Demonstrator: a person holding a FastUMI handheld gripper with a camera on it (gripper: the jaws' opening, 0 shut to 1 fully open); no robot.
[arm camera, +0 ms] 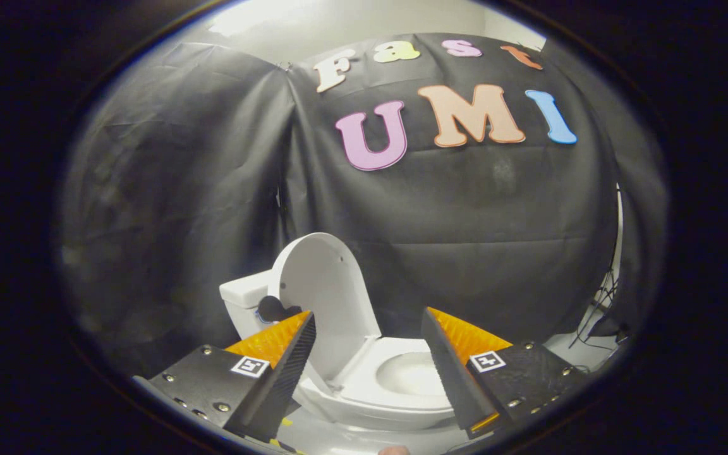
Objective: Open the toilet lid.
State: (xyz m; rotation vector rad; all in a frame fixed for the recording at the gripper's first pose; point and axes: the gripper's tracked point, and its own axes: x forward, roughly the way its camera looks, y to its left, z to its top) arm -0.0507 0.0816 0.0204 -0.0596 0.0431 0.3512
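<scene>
Black cloth wall [181, 189] behind, pale floor [566, 344] to the far right. Toilet [395, 395] sits just beyond the tool [367, 328], its bowl showing in the gap between the fingers. Tank [244, 297] at far left. Lid [329, 297] is already raised, standing near upright just ahead of the left finger, leaning back toward the tank; its long axis runs up and down, underside facing right over the bowl. Seat [370, 376] looks down on the rim. Tool spread wide, pinching nothing, fingers clear of the lid. Judgement: lid open; task looks done or nearly so.
</scene>
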